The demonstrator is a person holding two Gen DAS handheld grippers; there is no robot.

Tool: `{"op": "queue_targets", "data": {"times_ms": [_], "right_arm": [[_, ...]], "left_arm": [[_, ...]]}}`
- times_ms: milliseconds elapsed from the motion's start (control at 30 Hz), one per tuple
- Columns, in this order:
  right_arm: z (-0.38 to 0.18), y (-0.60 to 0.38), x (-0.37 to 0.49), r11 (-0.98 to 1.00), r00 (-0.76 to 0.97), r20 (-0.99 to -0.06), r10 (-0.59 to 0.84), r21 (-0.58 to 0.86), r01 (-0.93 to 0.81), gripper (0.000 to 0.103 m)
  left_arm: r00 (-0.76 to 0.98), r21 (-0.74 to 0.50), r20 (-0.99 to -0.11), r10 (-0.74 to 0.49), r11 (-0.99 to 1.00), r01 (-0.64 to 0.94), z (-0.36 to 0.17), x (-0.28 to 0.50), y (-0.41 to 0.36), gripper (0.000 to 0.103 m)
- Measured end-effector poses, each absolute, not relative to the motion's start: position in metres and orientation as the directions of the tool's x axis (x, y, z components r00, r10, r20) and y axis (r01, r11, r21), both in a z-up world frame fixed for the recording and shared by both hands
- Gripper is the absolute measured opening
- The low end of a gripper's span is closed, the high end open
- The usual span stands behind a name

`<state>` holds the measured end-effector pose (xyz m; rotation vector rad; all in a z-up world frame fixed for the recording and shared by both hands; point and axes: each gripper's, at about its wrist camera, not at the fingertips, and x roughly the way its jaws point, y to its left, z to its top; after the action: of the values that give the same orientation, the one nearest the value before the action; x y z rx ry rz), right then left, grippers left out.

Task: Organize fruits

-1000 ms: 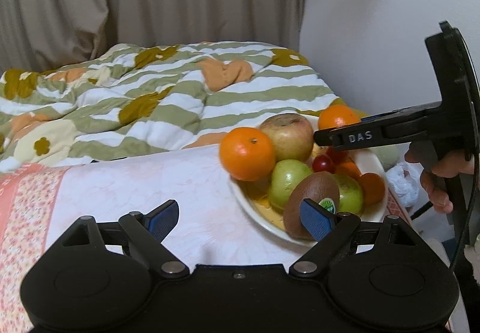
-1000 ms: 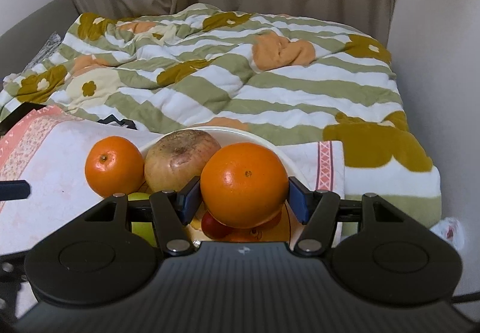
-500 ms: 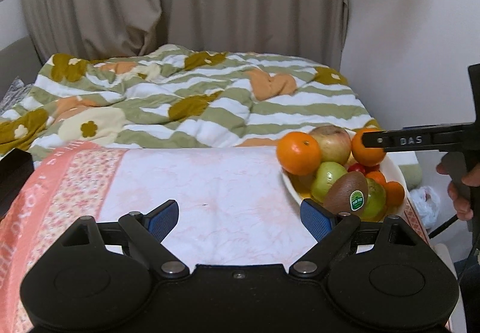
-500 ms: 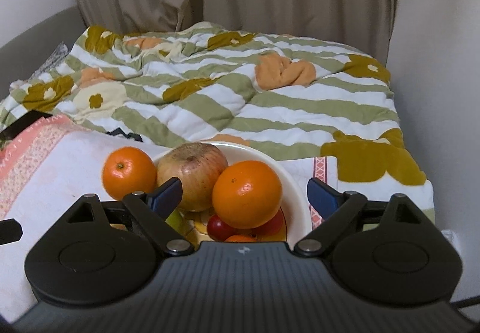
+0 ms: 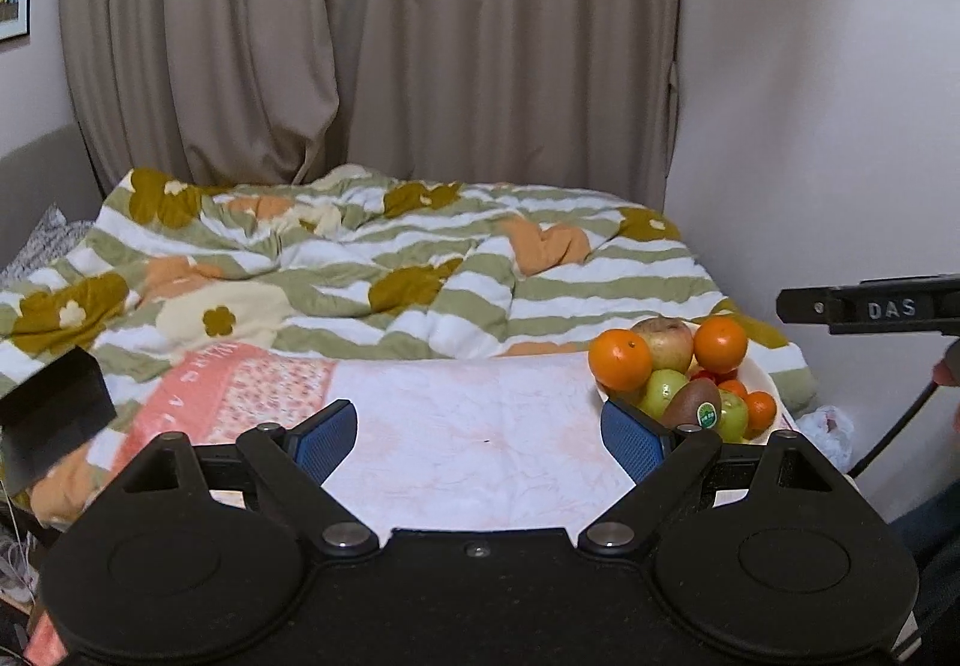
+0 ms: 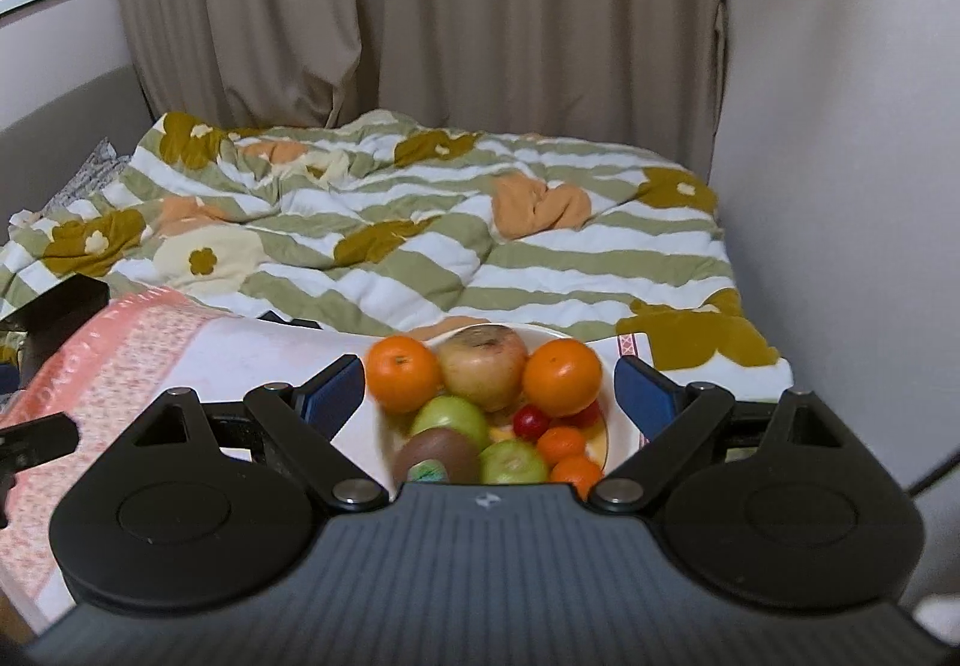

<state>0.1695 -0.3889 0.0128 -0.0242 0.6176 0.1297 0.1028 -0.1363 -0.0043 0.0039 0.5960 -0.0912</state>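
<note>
A white plate (image 6: 612, 429) on the table's right side holds a pile of fruit: two oranges (image 6: 403, 373), a brownish apple (image 6: 483, 373), green apples (image 6: 451, 420), a kiwi (image 6: 437, 455), small tangerines and a red cherry tomato. The plate (image 5: 762, 375) also shows at the right in the left wrist view. My right gripper (image 6: 491, 387) is open and empty, pulled back above the plate. My left gripper (image 5: 480, 429) is open and empty over the bare cloth, left of the plate. The right gripper's finger (image 5: 864, 309) shows at the right edge.
The table carries a white and pink floral cloth (image 5: 468, 426). Behind it lies a bed with a striped flowered quilt (image 5: 360, 270), curtains and a wall on the right. A black box (image 5: 51, 414) stands at the table's left edge.
My right gripper let go of the orange onto the plate, opened wide and drew back. My left gripper also drew back and away from the plate.
</note>
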Motion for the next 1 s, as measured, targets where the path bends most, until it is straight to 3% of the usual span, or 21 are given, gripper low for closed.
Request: {"op": "queue_targets", "data": {"times_ms": [500,1000], "right_arm": [[0.028,-0.317,0.037,0.998,0.796,-0.604,0.035,-0.027,-0.064,0.103],[0.012,-0.312,0.012,1.0,0.761,-0.649,-0.005,-0.003,0.004,0.103]], "left_arm": [[0.859,0.02,-0.505,-0.084,0.994,0.109,0.015,0.033,-0.094,0.103],[0.848,0.013,-0.523,-0.082,0.994,0.105,0.009,0.012,-0.085,0.103]]}}
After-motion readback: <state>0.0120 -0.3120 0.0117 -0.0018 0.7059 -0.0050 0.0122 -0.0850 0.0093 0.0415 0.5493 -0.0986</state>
